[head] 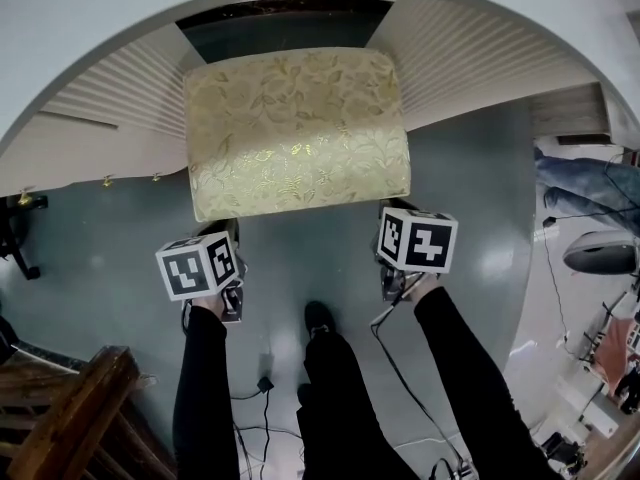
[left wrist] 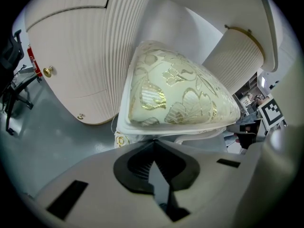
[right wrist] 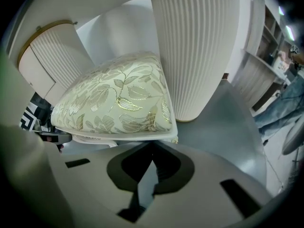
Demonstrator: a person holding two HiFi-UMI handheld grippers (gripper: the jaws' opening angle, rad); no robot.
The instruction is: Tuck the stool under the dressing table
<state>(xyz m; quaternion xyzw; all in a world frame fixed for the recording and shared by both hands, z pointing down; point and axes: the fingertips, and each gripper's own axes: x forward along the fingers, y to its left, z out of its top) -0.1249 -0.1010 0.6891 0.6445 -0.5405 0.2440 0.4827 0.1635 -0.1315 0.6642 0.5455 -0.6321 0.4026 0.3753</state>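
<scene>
Stool (head: pixel 297 133) just ahead of both tongs, far end under dressing table (head: pixel 110 103). Left gripper (left wrist: pixel 153 142) jaws pressed together at stool's near-left corner. Right gripper (right wrist: pixel 152 144) likewise, near-right corner.

Glossy grey floor (head: pixel 480 198) carries the stool (head: pixel 297 128), the ribbed-based dressing table (head: pixel 470 48) and a black cable (head: pixel 265 386)

Gold-leaf cushioned stool (head: pixel 296 128), upright; partway into white ribbed dressing table (head: pixel 470 58)

stool (head: pixel 297 133) legs: hidden under cushion | dressing table (head: pixel 480 58): cut off by frame edge
</scene>
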